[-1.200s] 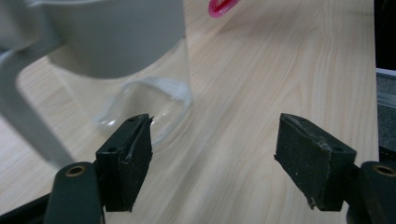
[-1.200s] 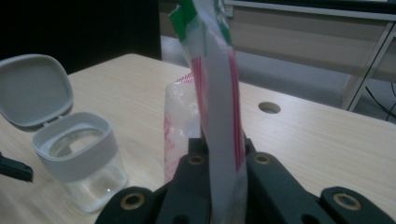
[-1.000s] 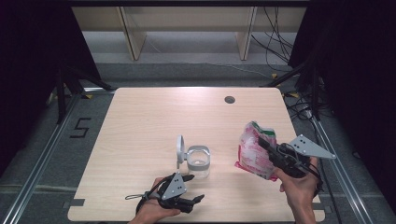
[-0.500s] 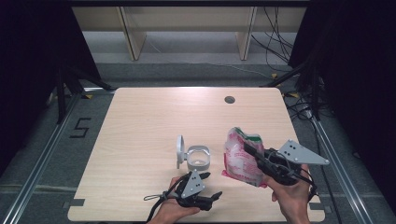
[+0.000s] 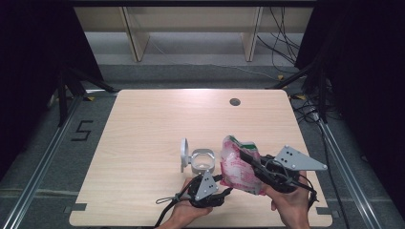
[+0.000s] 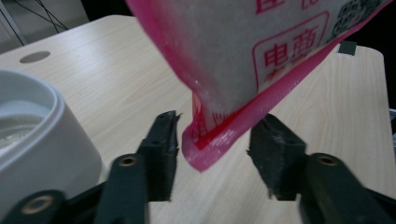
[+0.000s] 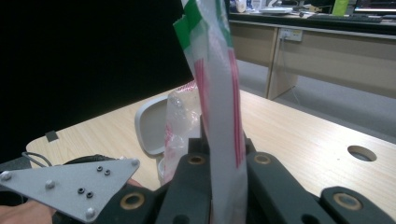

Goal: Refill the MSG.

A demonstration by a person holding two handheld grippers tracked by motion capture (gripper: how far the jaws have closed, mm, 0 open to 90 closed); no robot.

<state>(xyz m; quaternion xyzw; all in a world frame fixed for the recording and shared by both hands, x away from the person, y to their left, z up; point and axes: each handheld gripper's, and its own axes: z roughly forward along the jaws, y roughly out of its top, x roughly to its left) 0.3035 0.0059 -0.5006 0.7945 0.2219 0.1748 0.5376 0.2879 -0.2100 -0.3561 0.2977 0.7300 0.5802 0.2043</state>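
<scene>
A red and white bag (image 5: 236,168) with a green top edge hangs upright over the table's front right, and my right gripper (image 5: 246,157) is shut on it. In the right gripper view the bag (image 7: 215,70) stands clamped between the black jaws of that gripper (image 7: 219,140). My left gripper (image 5: 225,182) sits just left of the bag. In its own view the bag's lower corner (image 6: 219,140) dips between the jaws of the left gripper (image 6: 215,135), which have just been closing; small gaps remain at both pads.
A white round container (image 5: 202,161) with its hinged lid (image 5: 184,155) swung open stands just left of the bag, close to the left gripper's jaw (image 6: 37,135). A cable hole (image 5: 234,101) lies far back on the wooden table (image 5: 143,124).
The right gripper has carried the bag leftward toward the white container. The left gripper has moved right under the bag, and its jaws have narrowed around the bag's lower corner.
</scene>
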